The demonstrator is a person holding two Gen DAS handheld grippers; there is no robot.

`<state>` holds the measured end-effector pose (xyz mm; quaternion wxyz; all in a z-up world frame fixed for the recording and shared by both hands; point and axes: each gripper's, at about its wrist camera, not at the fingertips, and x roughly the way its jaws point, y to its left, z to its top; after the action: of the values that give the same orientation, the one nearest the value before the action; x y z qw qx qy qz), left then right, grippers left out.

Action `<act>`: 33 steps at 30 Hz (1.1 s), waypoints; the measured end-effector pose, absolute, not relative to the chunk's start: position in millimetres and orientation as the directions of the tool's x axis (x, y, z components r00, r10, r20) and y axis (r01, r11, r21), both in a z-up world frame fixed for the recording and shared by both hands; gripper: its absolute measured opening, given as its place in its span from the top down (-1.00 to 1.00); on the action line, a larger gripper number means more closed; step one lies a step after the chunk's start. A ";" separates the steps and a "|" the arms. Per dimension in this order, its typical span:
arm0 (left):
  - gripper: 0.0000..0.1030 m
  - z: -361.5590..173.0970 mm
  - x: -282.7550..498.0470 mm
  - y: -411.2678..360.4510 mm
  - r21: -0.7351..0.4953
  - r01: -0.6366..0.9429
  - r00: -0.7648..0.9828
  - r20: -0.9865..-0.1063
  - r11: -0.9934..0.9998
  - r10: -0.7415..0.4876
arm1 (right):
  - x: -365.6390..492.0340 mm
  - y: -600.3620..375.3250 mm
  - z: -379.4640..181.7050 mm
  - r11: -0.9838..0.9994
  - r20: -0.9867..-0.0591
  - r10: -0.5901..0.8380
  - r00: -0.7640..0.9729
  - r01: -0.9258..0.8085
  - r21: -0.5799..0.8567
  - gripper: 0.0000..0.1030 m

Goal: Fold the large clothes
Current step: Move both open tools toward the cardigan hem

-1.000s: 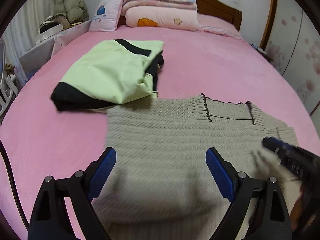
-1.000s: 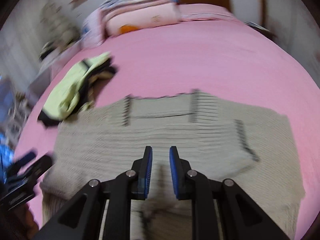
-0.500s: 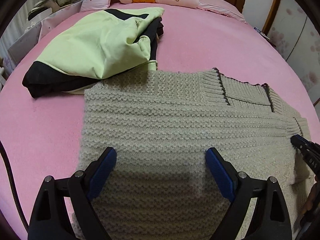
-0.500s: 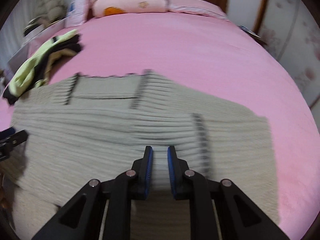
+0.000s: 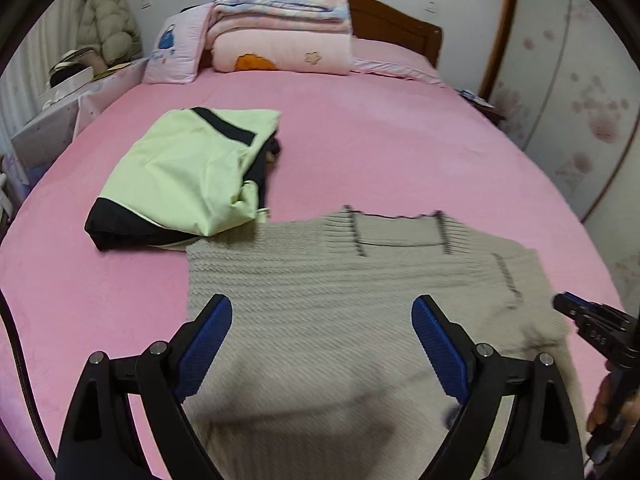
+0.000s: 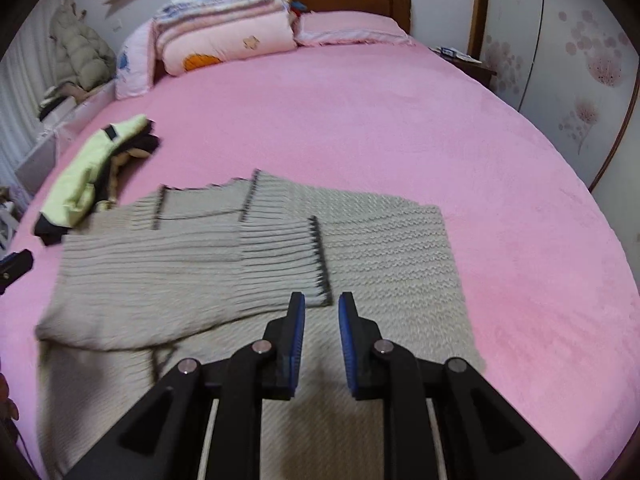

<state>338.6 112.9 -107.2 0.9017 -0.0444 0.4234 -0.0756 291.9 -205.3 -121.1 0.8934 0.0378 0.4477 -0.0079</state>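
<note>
A grey-beige knit sweater lies flat on the pink bed, neckline facing the headboard. It also shows in the right wrist view, with one ribbed sleeve cuff folded across its front. My left gripper is open wide and empty above the sweater's lower body. My right gripper hangs just above the sweater near the folded cuff, jaws nearly together with a narrow gap and nothing between them. It also appears at the right edge of the left wrist view.
A folded lime-green and black garment lies on the pink bed left of the sweater, touching its shoulder. Stacked quilts and a pillow sit at the headboard. A white box and clutter stand beside the bed's left edge.
My left gripper has pulled back and up from the sweater, still open. My right gripper has moved along the sweater, and its jaws stand slightly further apart than before.
</note>
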 end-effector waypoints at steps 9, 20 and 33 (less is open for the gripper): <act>-0.76 -52.1 268.0 92.9 -0.215 0.157 0.592 -0.761 0.964 -0.266 | 228.3 -192.6 -56.1 0.995 -0.746 0.085 0.661 -0.019 0.096 0.67; -0.77 10.8 187.2 82.7 -0.142 0.173 0.652 -0.725 0.975 -0.221 | 162.7 -197.0 -1.6 0.997 -0.703 0.066 0.709 -0.017 0.077 0.54; -0.77 35.4 103.1 95.6 -0.066 0.151 0.686 -0.711 0.986 -0.152 | 76.5 -204.6 26.6 0.997 -0.643 0.074 0.762 -0.043 0.065 0.27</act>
<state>103.1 95.6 35.4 0.9183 -0.0009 0.3873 -0.0825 76.5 -204.6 26.6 0.9385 0.0231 0.3432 0.0311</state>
